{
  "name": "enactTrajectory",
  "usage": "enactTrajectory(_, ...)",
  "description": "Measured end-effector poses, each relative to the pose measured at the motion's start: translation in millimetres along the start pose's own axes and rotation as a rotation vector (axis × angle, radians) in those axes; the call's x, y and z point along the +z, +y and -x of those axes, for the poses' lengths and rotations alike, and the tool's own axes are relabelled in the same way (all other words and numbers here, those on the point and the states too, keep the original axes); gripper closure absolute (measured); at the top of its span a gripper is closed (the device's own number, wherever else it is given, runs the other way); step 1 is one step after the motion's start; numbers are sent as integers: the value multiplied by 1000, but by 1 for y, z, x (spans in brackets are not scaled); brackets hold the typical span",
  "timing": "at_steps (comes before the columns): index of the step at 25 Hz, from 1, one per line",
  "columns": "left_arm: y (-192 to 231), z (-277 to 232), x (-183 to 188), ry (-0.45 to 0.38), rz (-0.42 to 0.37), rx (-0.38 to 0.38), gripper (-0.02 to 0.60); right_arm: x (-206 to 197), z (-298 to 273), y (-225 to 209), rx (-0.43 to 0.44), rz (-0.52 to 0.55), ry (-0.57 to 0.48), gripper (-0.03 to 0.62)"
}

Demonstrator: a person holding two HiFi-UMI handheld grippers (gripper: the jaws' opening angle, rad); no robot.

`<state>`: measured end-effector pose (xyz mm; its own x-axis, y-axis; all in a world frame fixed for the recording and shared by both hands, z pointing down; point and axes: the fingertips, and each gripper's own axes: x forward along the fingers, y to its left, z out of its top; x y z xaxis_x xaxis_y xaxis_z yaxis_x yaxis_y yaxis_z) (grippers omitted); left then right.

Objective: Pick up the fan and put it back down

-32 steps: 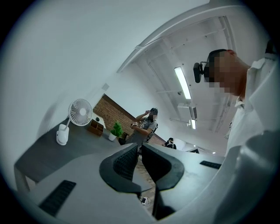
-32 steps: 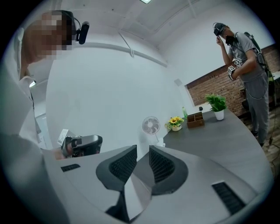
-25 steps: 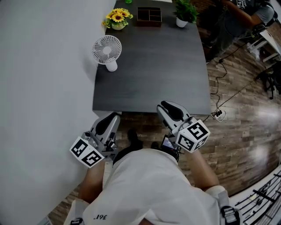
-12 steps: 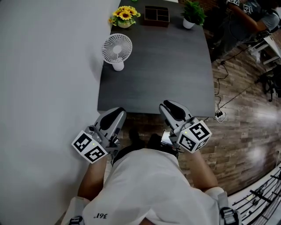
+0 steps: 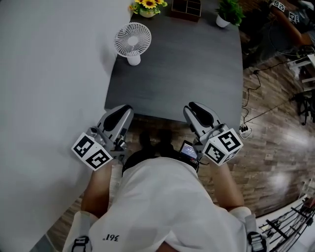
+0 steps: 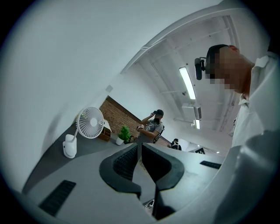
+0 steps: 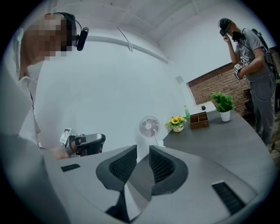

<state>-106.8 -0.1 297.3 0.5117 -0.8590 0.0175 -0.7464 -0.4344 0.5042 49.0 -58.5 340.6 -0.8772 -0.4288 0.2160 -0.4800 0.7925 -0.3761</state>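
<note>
A small white fan [image 5: 133, 38] stands upright on the dark grey table [image 5: 197, 74], at its far left by the wall. Both grippers hover at the table's near edge, well short of the fan. My left gripper [image 5: 120, 110] is shut with nothing in it; in the left gripper view [image 6: 140, 148] the fan [image 6: 89, 123] shows ahead to its left. My right gripper [image 5: 198, 108] keeps a narrow gap between its pads and holds nothing; in the right gripper view [image 7: 142, 149] the fan [image 7: 149, 127] sits straight ahead in the distance.
A sunflower pot [image 5: 147, 5], a brown wooden organiser [image 5: 187, 7] and a potted plant [image 5: 227, 12] line the table's far end. A white wall [image 5: 49, 74] runs along the left. Cables and a power strip [image 5: 244, 130] lie on the wood floor at right, near another person [image 5: 290, 19].
Both grippers have edged forward toward the table's near edge, the left a little more. The jaws have not changed, and the fan has stayed in place.
</note>
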Motion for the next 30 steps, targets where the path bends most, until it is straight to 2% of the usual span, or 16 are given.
enactTrajectory(15, 15, -17, 1, -14, 4, 41, 547, 7, -9, -18, 24, 19, 22, 522)
enactTrajectory(30, 55, -13, 24, -22, -20, 83, 497, 31, -53, -13, 63, 144, 50, 522)
